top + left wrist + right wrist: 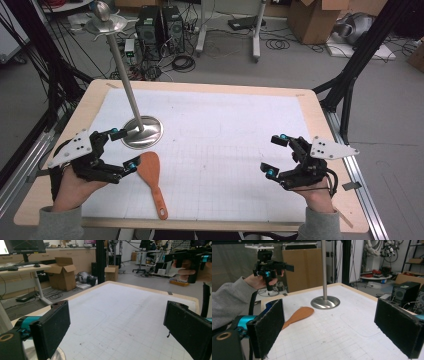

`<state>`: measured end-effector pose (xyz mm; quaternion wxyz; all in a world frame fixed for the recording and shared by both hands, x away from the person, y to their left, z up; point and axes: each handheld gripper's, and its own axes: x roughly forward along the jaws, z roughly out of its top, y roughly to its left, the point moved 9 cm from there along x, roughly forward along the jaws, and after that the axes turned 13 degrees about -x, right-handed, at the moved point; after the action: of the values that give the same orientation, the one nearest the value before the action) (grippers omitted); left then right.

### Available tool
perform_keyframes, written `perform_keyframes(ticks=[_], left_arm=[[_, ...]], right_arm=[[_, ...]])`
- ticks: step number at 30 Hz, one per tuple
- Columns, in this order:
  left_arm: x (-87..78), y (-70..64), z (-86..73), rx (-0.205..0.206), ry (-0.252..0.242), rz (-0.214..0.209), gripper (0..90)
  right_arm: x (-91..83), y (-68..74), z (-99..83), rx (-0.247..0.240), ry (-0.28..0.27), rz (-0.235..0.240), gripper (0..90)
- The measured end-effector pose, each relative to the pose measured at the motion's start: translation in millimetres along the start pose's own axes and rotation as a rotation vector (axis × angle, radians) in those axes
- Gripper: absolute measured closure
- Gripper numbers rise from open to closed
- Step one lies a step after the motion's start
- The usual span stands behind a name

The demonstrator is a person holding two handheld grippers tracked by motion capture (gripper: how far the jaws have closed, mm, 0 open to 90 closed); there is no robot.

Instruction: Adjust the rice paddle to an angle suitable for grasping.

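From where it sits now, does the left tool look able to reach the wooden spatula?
Probably yes. The left tool is open, holds nothing, and sits right beside the orange-brown wooden spatula, which lies flat on the white mat. The round metal stand base sits just behind, not between them.

Lighting: even and diffuse from overhead; you get a bright white mat (215,145) with no hard shadows.

Shadows: soft and short, a faint one beside the wooden spatula (151,177) and under each gripper.

Glare: you see mild highlights on the round steel base (142,132) and along its pole (122,75); nothing blown out.

Focus, high view: soft all over, grid lines faint, the far floor clutter smeared.

Focus, gripper views: your near black pads (53,327) are slightly blurred; the mid surface is sharper, the far room hazy.

Distortion: you get a wide-angle bend at the edges, and the pole leans left in the high view.
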<state>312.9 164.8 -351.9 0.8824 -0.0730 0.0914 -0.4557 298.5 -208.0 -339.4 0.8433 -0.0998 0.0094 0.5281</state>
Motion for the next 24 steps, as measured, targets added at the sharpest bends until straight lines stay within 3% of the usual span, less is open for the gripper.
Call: perform_keyframes(ticks=[3,11,19,24], left_arm=[[1.0,2.5,-3.6,-0.002,0.026,0.01,7.6],[3.2,0.1,-10.5,0.009,0.075,-0.018,13.4],[8.3,4.1,-19.3,-0.006,0.098,-0.023,25.2],[10.8,6.1,-27.4,-0.028,0.12,-0.036,39.8]], right_arm=[[0.7,1.2,-0.6,0.002,0.006,0.005,8.3],[3.1,3.3,-1.7,-0.002,0.012,0.01,8.3],[2.8,4.3,-6.0,-0.015,0.038,0.023,8.3],[3.1,4.3,-6.3,-0.017,0.04,0.024,8.3]])
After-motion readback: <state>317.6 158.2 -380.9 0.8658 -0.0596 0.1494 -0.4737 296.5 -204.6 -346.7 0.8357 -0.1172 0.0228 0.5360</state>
